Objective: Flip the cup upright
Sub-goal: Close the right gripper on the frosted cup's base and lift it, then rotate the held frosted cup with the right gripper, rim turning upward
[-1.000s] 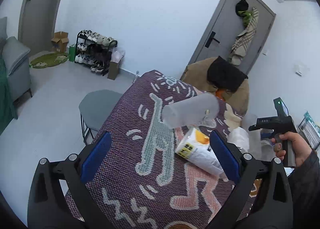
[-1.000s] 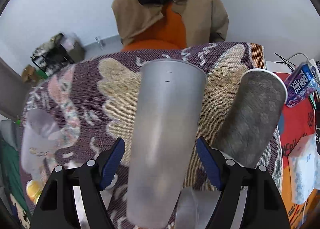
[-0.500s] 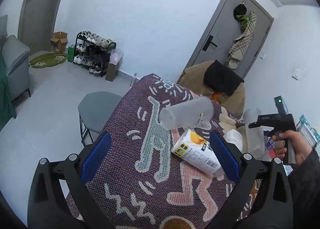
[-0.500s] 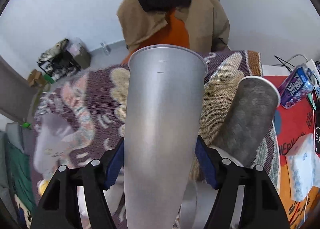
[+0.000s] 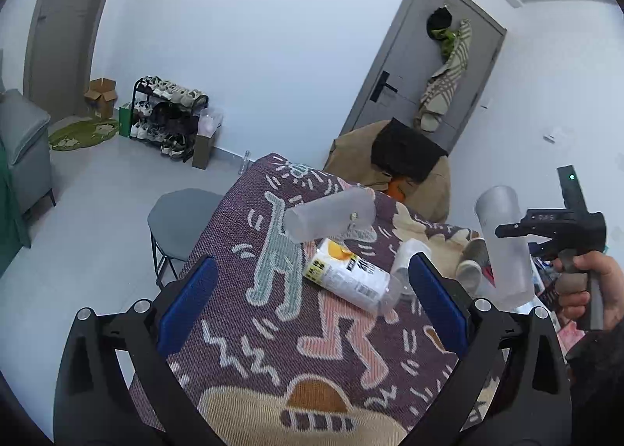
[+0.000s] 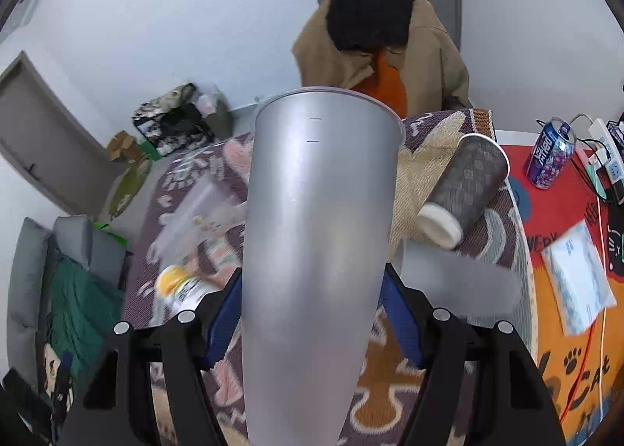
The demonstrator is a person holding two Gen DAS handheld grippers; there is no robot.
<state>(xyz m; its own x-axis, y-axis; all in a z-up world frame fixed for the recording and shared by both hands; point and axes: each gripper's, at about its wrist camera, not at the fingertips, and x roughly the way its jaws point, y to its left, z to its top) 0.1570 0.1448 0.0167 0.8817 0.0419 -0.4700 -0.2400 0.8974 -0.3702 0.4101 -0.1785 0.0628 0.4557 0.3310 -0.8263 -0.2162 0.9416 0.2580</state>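
Note:
My right gripper [image 6: 312,313] is shut on a tall frosted plastic cup [image 6: 312,243], held in the air with its rim pointing up and away. The same cup [image 5: 505,243] shows in the left wrist view, nearly upright above the table's right side, with my right gripper [image 5: 507,231] behind it. My left gripper [image 5: 312,305] is open and empty over the patterned tablecloth [image 5: 273,329]. A second frosted cup [image 5: 331,214] lies on its side on the cloth, beyond the left fingertips. It also shows blurred in the right wrist view [image 6: 199,212].
A white and yellow cup [image 5: 347,278] lies on its side by the frosted one. A dark grey cup [image 6: 464,188] lies on its side. A purple can [image 6: 550,153], cables and a tissue pack [image 6: 581,270] sit on the red mat. A chair with coats [image 5: 390,165] stands behind.
My right gripper has lifted the frosted cup and swung it from lying low toward upright. The left gripper drew back a little and stayed open.

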